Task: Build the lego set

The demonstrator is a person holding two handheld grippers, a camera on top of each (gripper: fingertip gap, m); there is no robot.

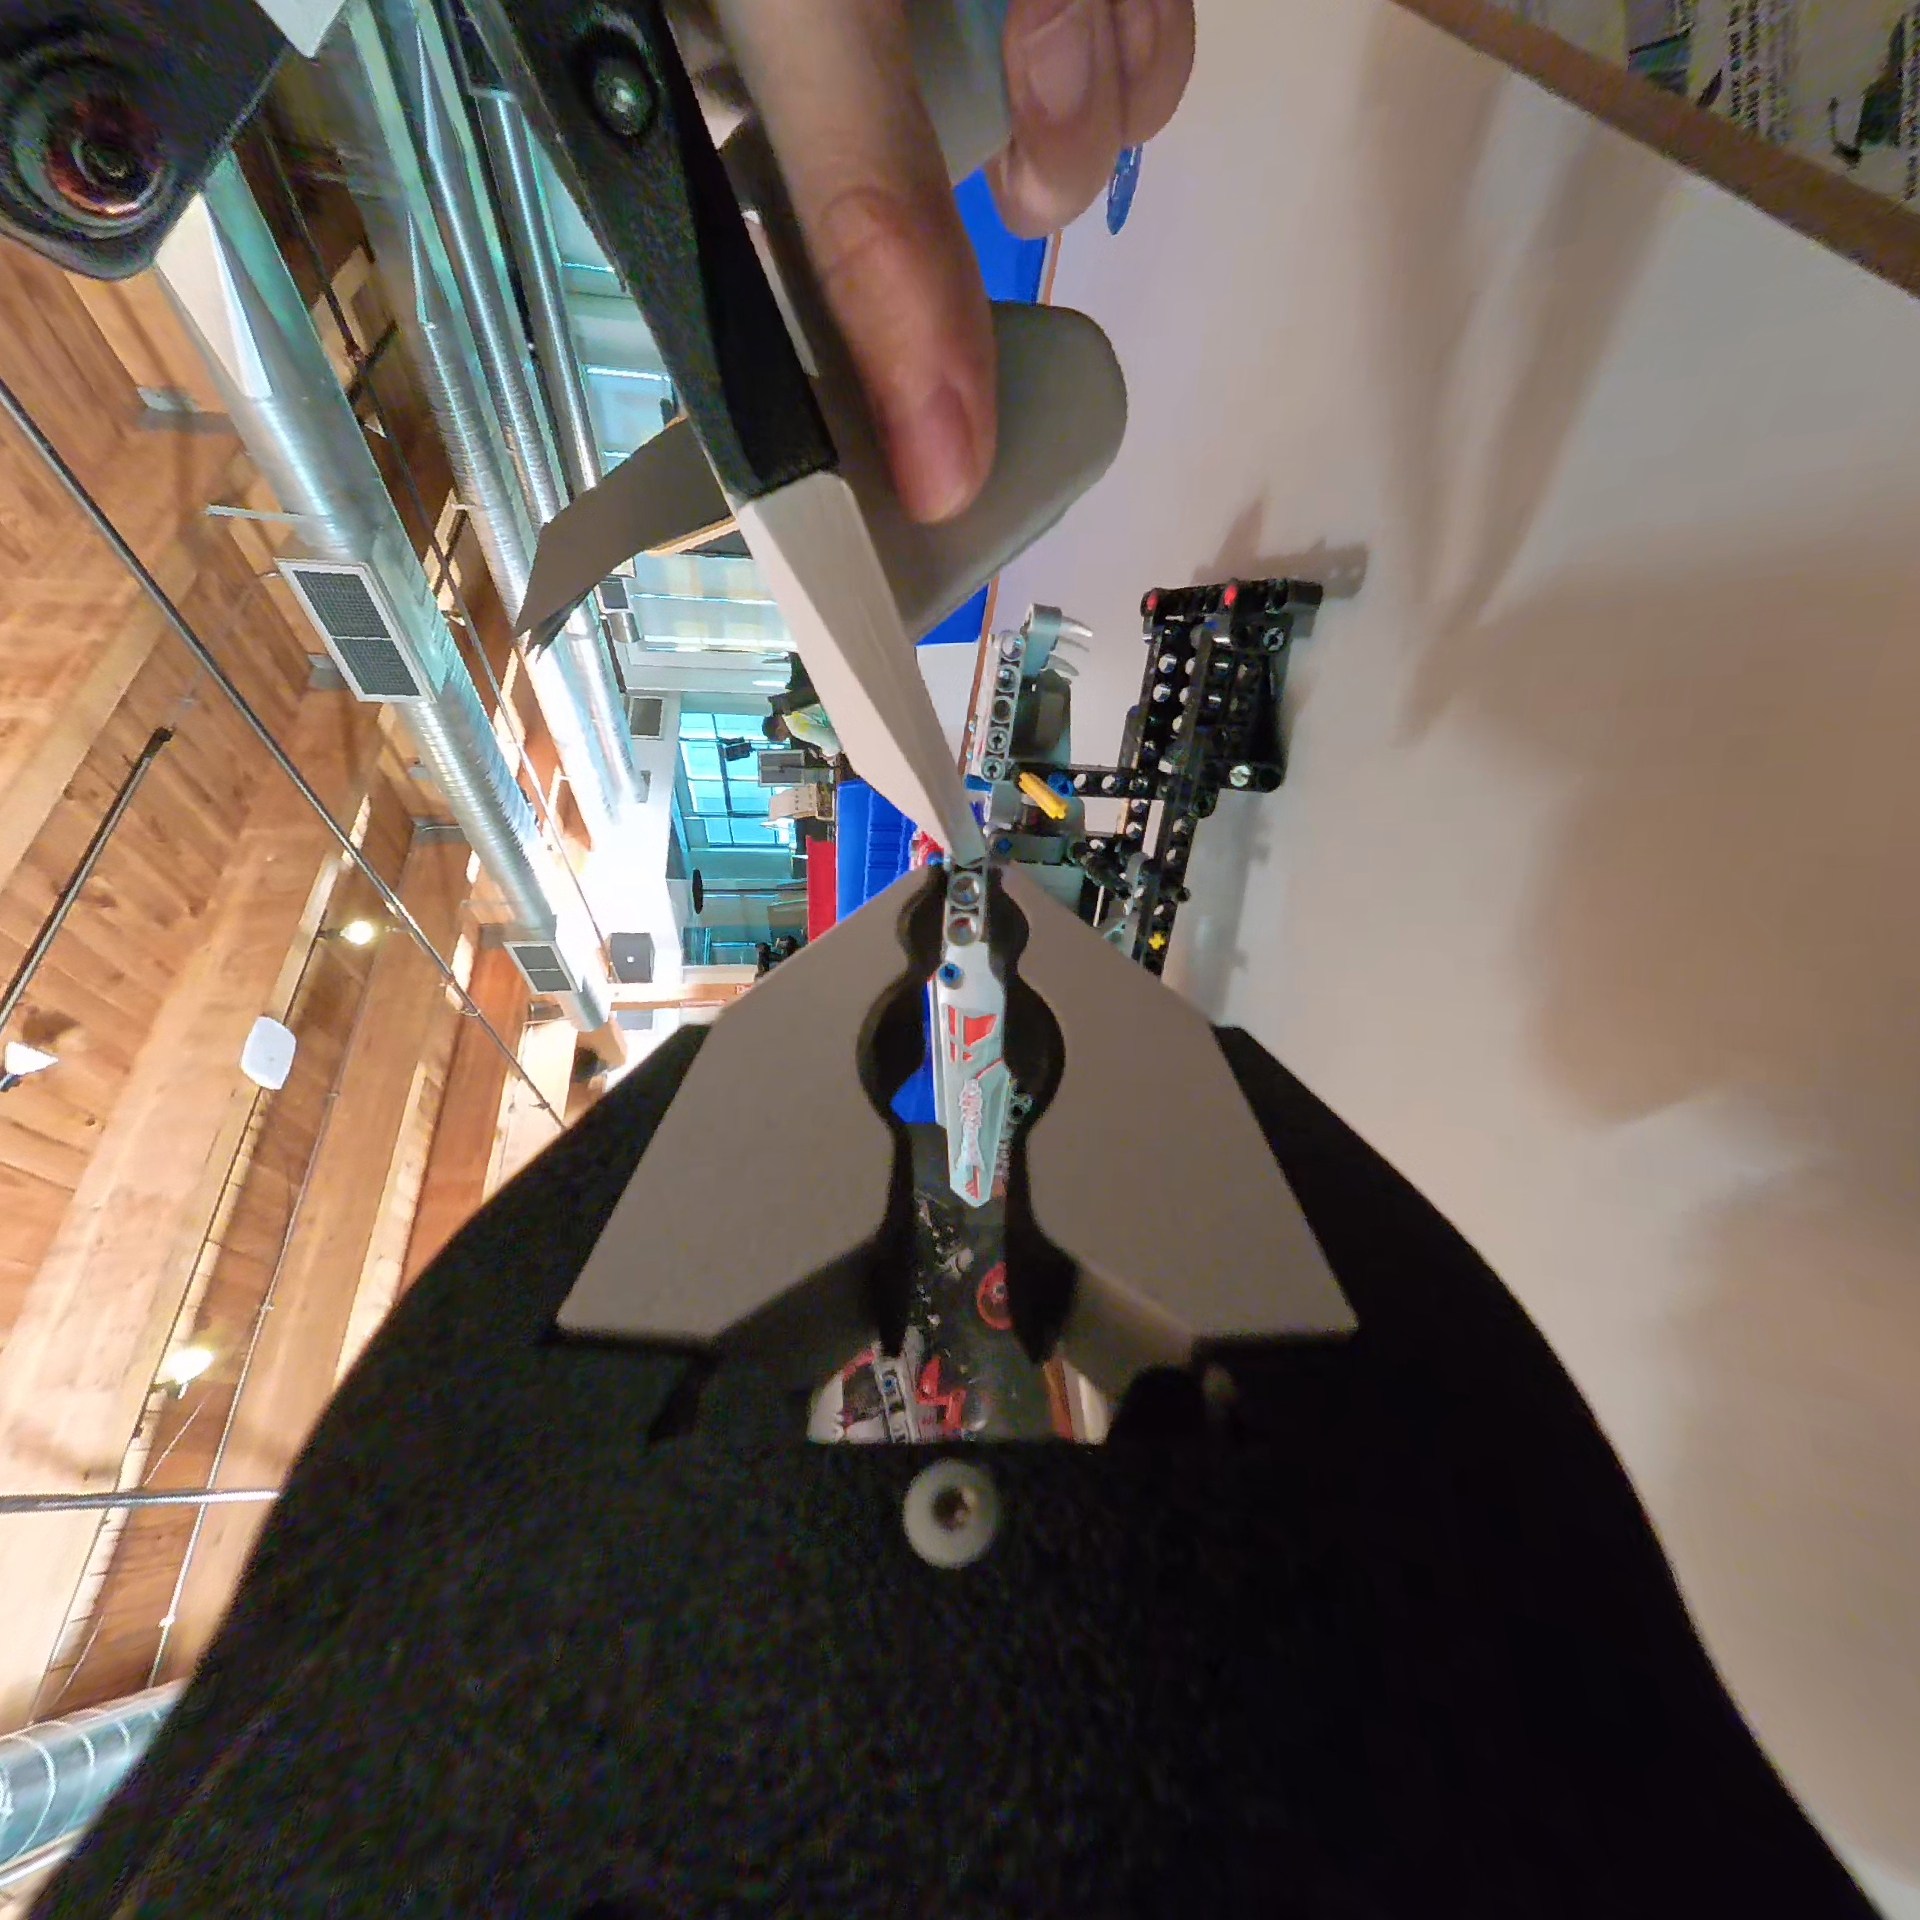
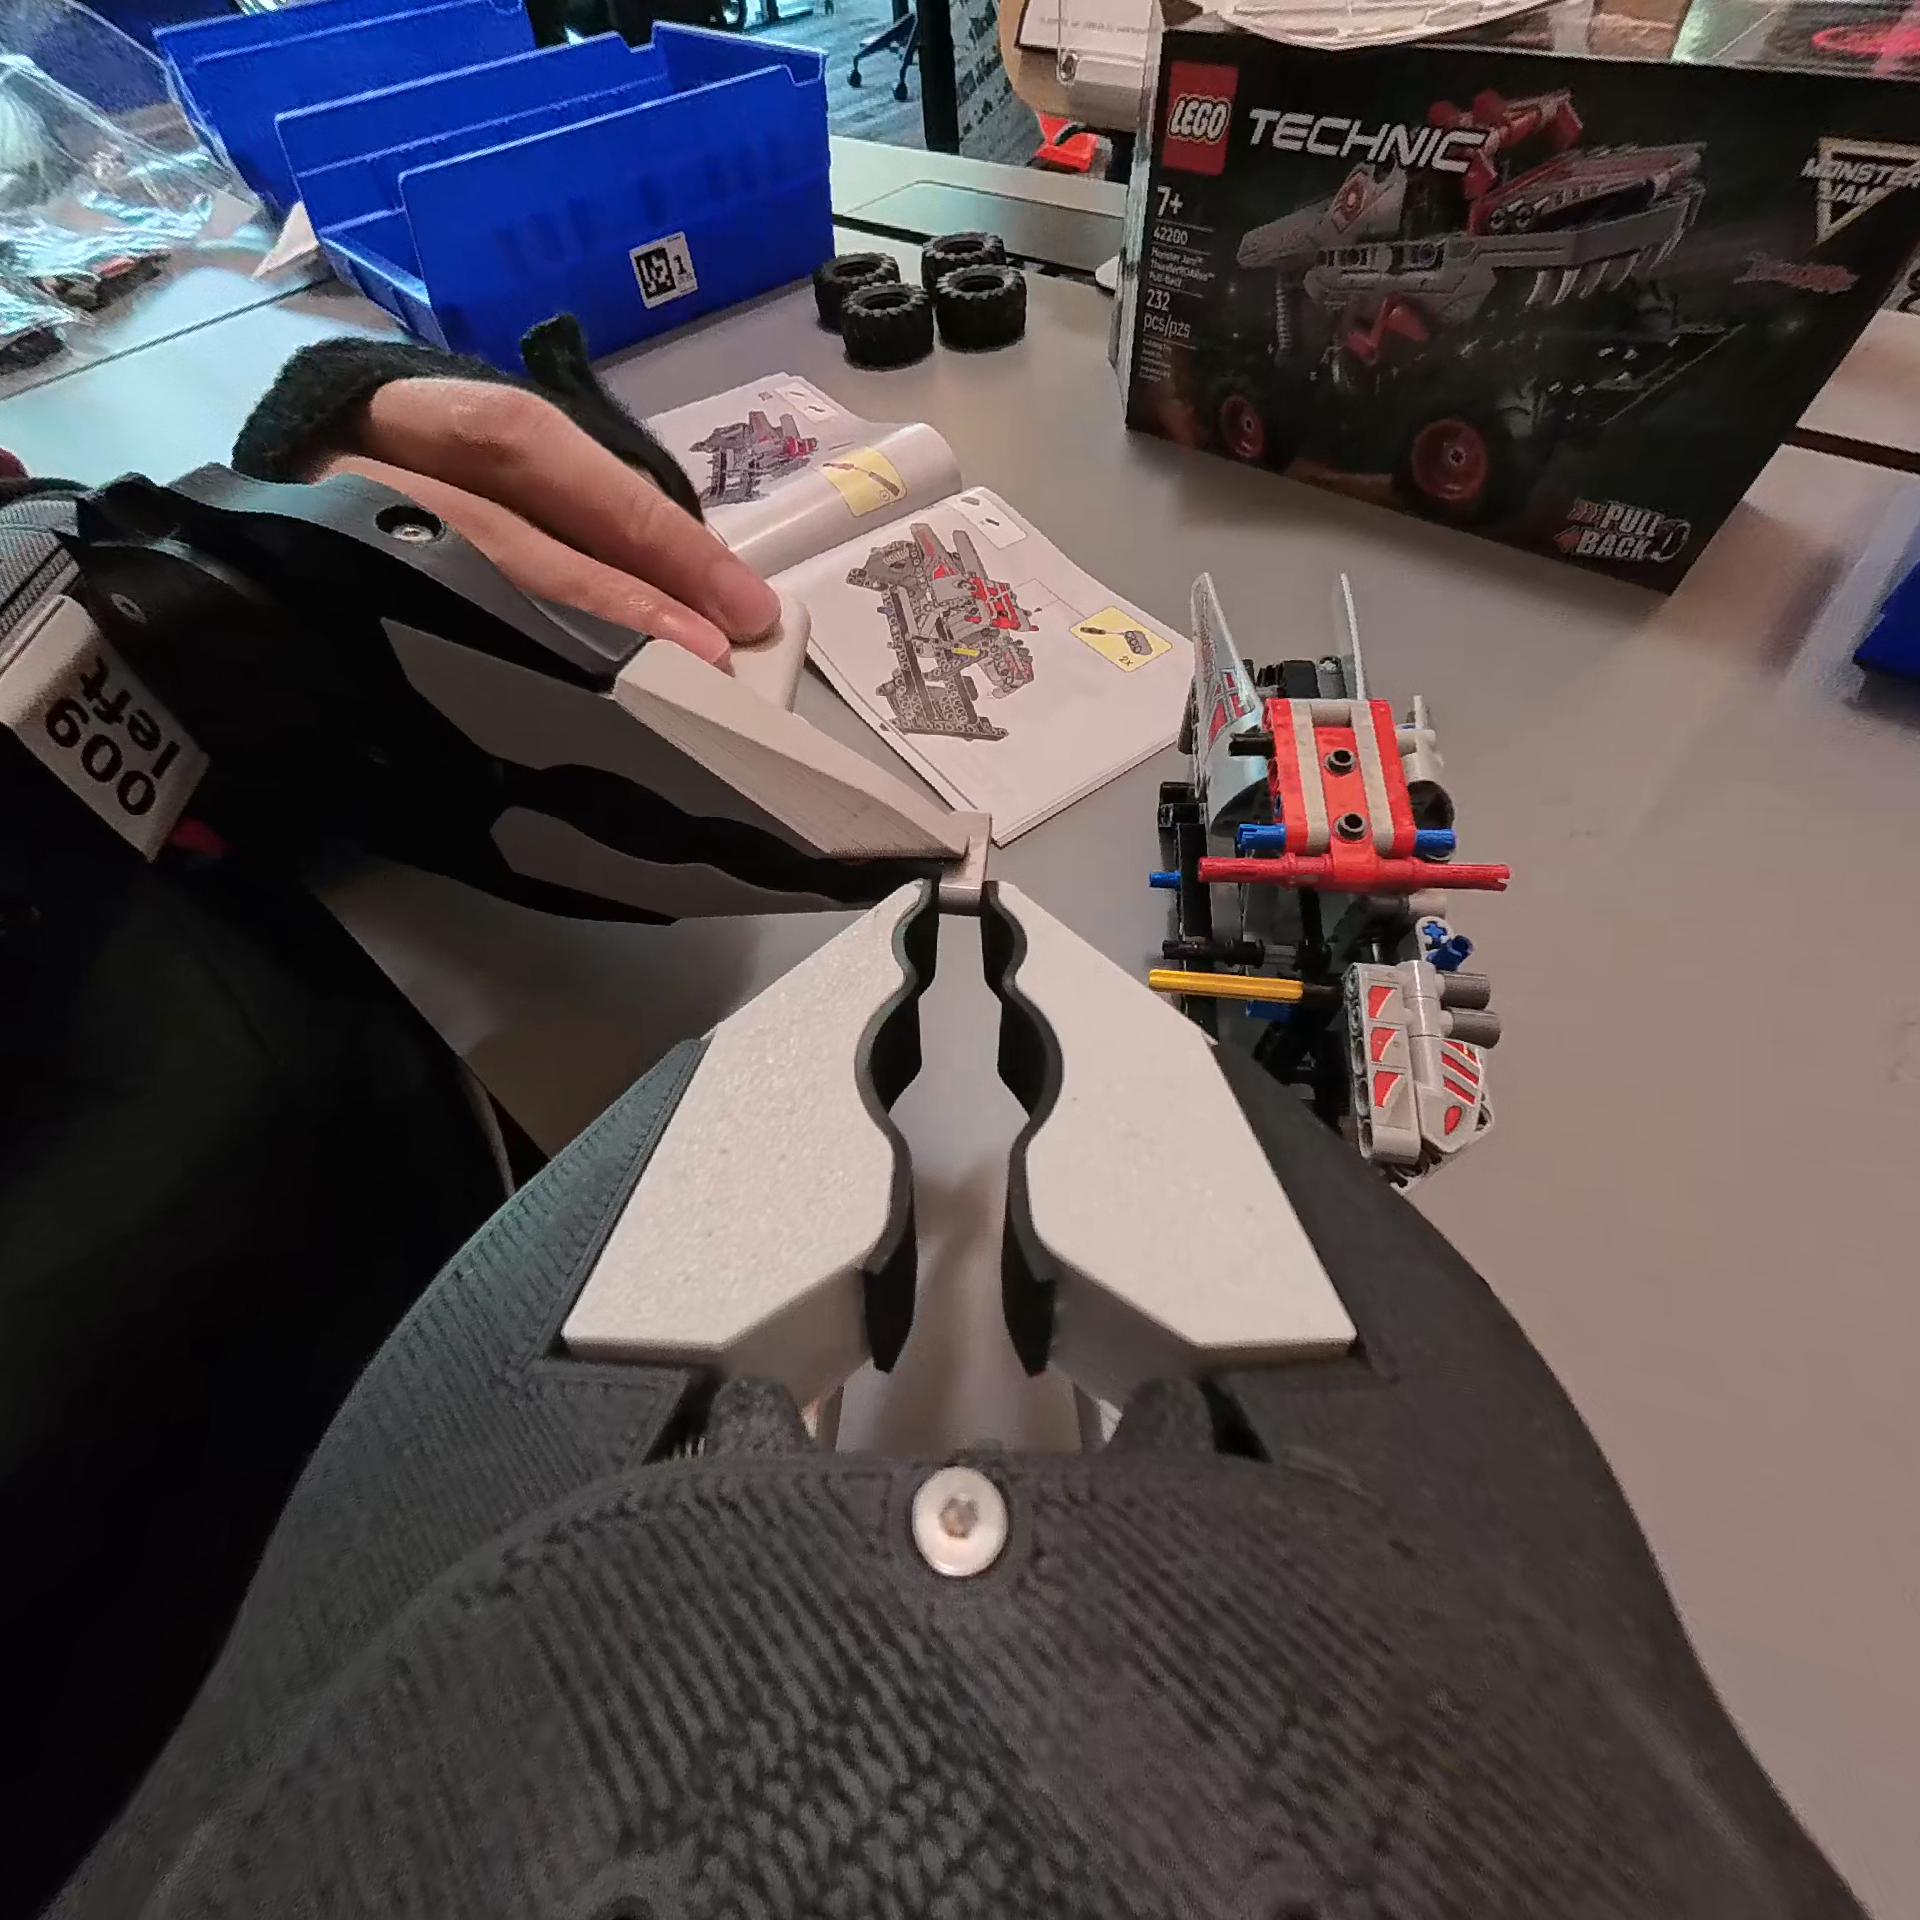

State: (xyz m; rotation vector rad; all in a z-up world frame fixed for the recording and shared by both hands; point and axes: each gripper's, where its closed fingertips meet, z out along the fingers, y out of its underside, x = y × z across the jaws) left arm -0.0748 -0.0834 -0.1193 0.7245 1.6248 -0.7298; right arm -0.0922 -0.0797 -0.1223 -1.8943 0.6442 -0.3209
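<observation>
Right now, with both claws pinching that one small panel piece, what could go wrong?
1. The grey panel piece is held only at its tips by the left claw and right claw; it may twist or drop.
2. The half-built truck sits close beside them; a slip could knock it.

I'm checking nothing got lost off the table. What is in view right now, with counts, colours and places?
Truck model: one, black, grey and red, on table right of grippers.
Panel piece: one, light grey with red marks, pinched between both grippers.
Tyres: four, black, behind booklet.
Instruction booklet: one, open, mid-table.
Set box: one, dark, far right.
Bins: blue, far left.
Left gripper: shut.
Right gripper: shut.
</observation>
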